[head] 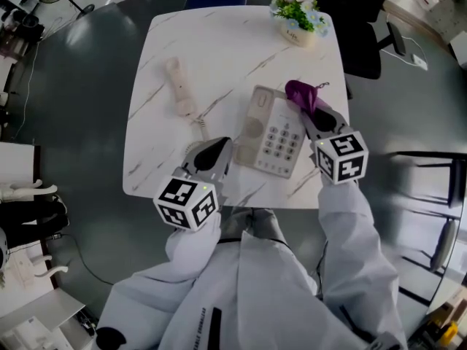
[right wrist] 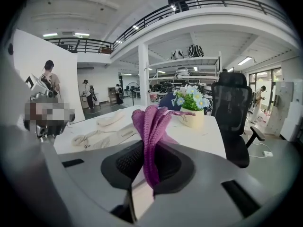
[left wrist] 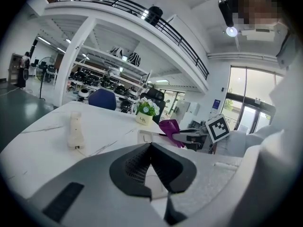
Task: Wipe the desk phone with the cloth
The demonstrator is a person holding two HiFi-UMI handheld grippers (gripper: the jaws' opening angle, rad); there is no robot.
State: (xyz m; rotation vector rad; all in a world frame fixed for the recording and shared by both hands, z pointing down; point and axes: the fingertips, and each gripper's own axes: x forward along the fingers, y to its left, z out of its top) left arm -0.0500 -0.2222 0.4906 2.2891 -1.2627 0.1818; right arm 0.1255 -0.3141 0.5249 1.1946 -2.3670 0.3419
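We see a white marble-patterned table (head: 219, 42) with a small potted plant (head: 298, 17) at its far right corner. A black office chair (head: 361, 28) stands just beyond that corner on the grey floor (head: 80, 86).

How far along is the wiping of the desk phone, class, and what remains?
Done: the cream handset lies off its cradle on the white marble table. In hand: the right gripper is shut on the purple knitted cloth at the far right corner of the cream keypad phone base. The left gripper, jaws together, sits by its near left corner. Left: seemingly the whole wipe.
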